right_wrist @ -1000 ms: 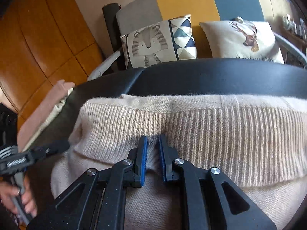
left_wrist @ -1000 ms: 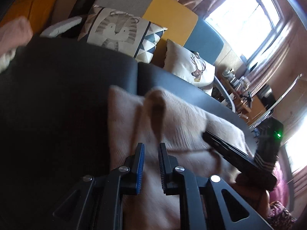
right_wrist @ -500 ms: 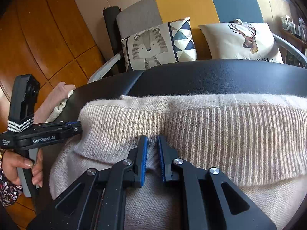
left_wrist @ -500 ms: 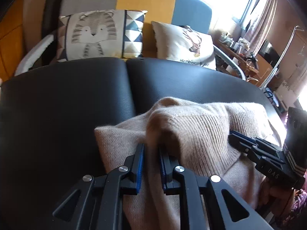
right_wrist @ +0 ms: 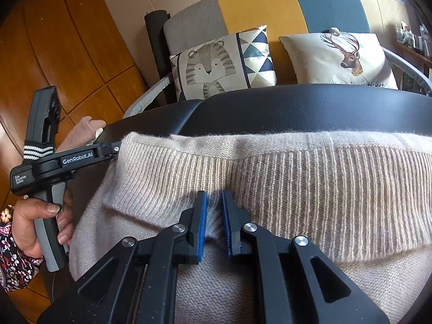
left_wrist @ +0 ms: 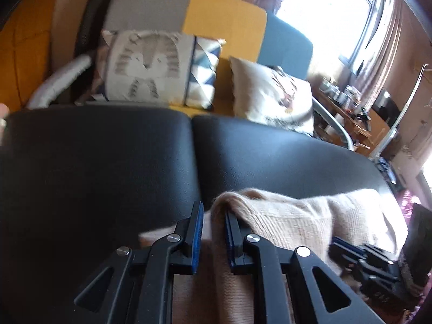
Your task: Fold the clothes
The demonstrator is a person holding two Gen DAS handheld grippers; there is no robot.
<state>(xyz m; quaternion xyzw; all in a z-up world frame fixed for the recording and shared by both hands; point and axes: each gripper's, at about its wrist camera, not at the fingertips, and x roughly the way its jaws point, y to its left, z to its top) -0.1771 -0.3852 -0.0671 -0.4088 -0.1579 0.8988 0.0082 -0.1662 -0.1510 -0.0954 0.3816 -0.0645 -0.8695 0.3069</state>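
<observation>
A beige knit sweater (right_wrist: 310,175) lies on a black padded surface (right_wrist: 297,102), its ribbed hem folded across the top. My right gripper (right_wrist: 213,197) is shut on a pinch of the ribbed band near the front edge. My left gripper (left_wrist: 213,210) is shut on a raised fold of the sweater (left_wrist: 297,216), which drapes over its right finger. In the right wrist view the left gripper (right_wrist: 116,148) meets the sweater's far left corner, with a hand (right_wrist: 40,216) on its handle. The right gripper (left_wrist: 351,245) shows low at the right of the left wrist view.
Behind the black surface (left_wrist: 108,162) is a grey, yellow and blue sofa with a tiger pillow (right_wrist: 221,62) and a deer pillow (right_wrist: 337,56). A pink cloth (right_wrist: 86,129) lies at the surface's left end. Wooden wall panels stand at the left, and a cluttered table (left_wrist: 345,94) at the right.
My left gripper has risen and moved to the sweater's far left corner, carrying its fold along. The left camera now faces the sofa. The right gripper has held still.
</observation>
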